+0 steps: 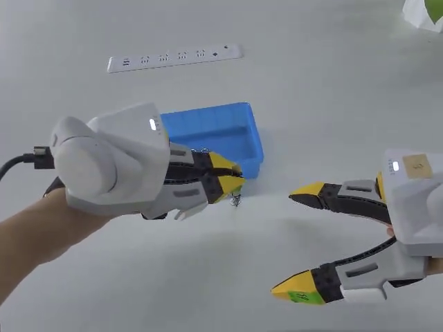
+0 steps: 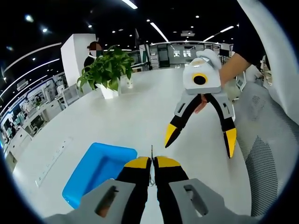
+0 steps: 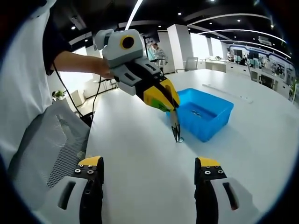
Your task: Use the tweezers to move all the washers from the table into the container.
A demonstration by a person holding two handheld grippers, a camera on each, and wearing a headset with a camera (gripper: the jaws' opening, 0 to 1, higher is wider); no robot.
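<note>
A white tabletop in an open office carries a power strip, a plant and a blue container. The left claw is pressed together on the tweezers, whose tips meet a washer on the tabletop just beside the container. The right claw is spread wide and holds nothing.

Two grippers are over the bench: the left gripper and the right gripper. There is one pair of tweezers and one blue container. One washer lies on the bench at the tweezers' tip. The small pieces inside the container are too small to count. One white power strip lies toward the far edge. There is one potted plant and one mesh-backed chair.
</note>
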